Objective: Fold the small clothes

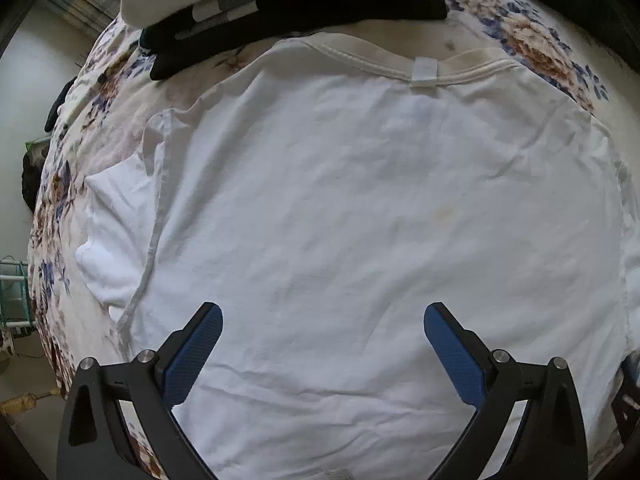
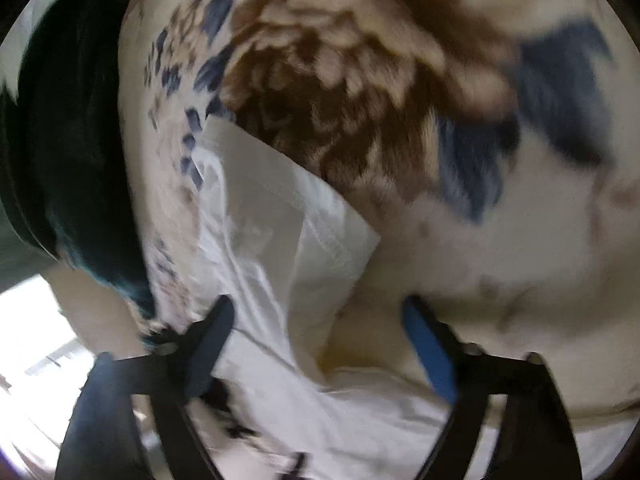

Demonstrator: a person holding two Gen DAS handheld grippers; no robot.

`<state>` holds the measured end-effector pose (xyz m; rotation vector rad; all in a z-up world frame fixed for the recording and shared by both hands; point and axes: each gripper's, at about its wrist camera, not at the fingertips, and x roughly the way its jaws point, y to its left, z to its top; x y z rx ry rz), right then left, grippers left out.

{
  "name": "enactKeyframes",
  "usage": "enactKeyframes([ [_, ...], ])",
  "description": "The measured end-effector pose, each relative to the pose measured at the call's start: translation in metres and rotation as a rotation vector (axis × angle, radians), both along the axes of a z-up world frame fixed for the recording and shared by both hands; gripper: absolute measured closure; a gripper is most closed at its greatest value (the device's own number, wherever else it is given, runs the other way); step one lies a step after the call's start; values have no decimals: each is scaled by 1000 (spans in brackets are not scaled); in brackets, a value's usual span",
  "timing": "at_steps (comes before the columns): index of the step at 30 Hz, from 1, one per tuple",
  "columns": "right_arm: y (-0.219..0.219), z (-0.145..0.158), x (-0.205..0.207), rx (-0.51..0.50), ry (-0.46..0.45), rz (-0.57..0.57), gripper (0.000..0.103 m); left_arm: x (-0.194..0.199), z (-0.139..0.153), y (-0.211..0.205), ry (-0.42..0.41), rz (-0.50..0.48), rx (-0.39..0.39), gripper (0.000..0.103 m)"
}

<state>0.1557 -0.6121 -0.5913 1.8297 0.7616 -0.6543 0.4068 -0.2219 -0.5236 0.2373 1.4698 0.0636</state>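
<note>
The left gripper [image 1: 322, 316] is matte black, its two angled fingers faced inside with blue pads [image 1: 196, 354] of fine dotted texture; round silver screws [image 1: 146, 357] sit at the finger joints above triangular cut-outs in the frame. The right gripper [image 2: 320, 308], blurred, shows the same black fingers and a blue pad [image 2: 430, 354]
</note>
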Motion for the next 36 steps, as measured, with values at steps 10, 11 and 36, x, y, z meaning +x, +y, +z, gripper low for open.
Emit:
enactKeyframes([
  [10,43,95,121,-613,164,455,90,9,14,43,-34,65,-12,0],
  [11,58,104,134,-687,168,545,91,9,16,52,-38,81,-11,0],
  [36,269,90,152,-934,108,1337,60,-26,26,179,-69,214,19,0],
])
